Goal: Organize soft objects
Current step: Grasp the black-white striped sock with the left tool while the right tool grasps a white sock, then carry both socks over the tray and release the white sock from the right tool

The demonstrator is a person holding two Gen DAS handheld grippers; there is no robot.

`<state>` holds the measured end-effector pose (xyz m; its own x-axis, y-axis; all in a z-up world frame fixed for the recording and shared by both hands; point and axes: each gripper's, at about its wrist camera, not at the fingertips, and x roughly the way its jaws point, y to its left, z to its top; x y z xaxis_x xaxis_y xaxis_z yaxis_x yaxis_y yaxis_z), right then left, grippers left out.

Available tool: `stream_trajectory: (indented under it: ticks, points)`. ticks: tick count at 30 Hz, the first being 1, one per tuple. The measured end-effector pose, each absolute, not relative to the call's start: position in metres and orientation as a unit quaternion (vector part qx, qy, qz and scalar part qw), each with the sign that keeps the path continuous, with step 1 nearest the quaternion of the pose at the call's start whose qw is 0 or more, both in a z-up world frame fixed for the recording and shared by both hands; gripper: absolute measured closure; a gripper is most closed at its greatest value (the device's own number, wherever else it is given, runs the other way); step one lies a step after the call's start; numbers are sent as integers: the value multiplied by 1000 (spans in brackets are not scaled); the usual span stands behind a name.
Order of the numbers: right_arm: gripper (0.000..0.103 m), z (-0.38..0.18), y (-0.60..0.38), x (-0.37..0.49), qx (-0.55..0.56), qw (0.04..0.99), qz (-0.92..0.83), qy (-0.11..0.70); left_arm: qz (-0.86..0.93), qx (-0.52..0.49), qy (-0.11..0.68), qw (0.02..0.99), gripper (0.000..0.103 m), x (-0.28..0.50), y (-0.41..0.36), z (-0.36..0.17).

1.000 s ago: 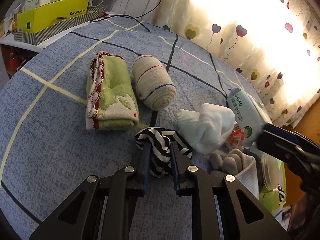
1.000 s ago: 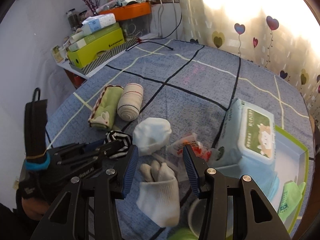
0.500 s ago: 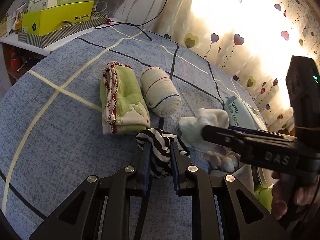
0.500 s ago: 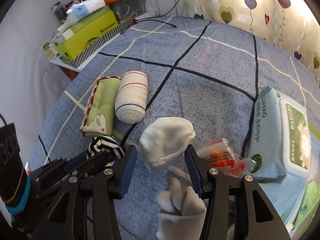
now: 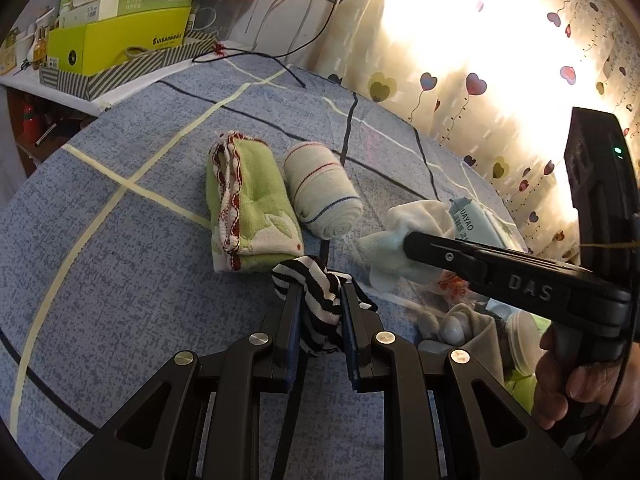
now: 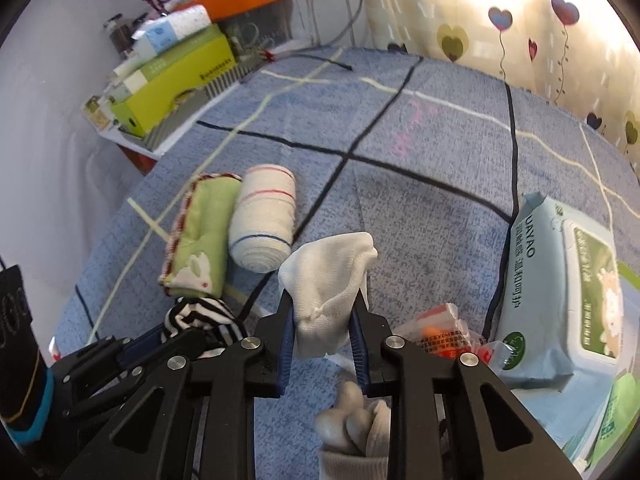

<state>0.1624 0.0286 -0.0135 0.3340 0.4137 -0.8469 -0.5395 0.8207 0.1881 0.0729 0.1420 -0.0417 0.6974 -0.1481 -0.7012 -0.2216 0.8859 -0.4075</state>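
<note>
Socks: striped sock (image 5: 320, 300) clamped in left tongs (image 5: 318, 308); right tongs (image 6: 325, 320) closing on white sock (image 6: 328, 280); two rolls lined centre-left; grey sock (image 6: 356, 428) left.

The yellow-green box (image 5: 120, 40) on the side shelf is showing "SHISUHANHS"-like lettering, too small to be sure of. The pale blue wipes pack (image 6: 560, 292) is reading "UAYAO" beside Chinese characters. The right gripper's black body (image 5: 528, 288) is bearing the embossed letters "DAS".
</note>
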Motion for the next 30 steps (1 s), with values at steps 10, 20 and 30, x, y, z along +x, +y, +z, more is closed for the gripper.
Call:
stream_trajectory:
  ticks: [10, 20, 30]
  points:
    - [79, 21, -2, 125, -38, 832, 321, 451, 16, -219, 364, 905, 84, 60, 127, -12]
    - [79, 49, -46, 91, -21, 852, 319, 415, -4, -199, 351, 915, 84, 52, 99, 9]
    - [79, 64, -86, 73, -5, 867, 310, 391, -25, -178, 346, 921, 84, 56, 72, 25]
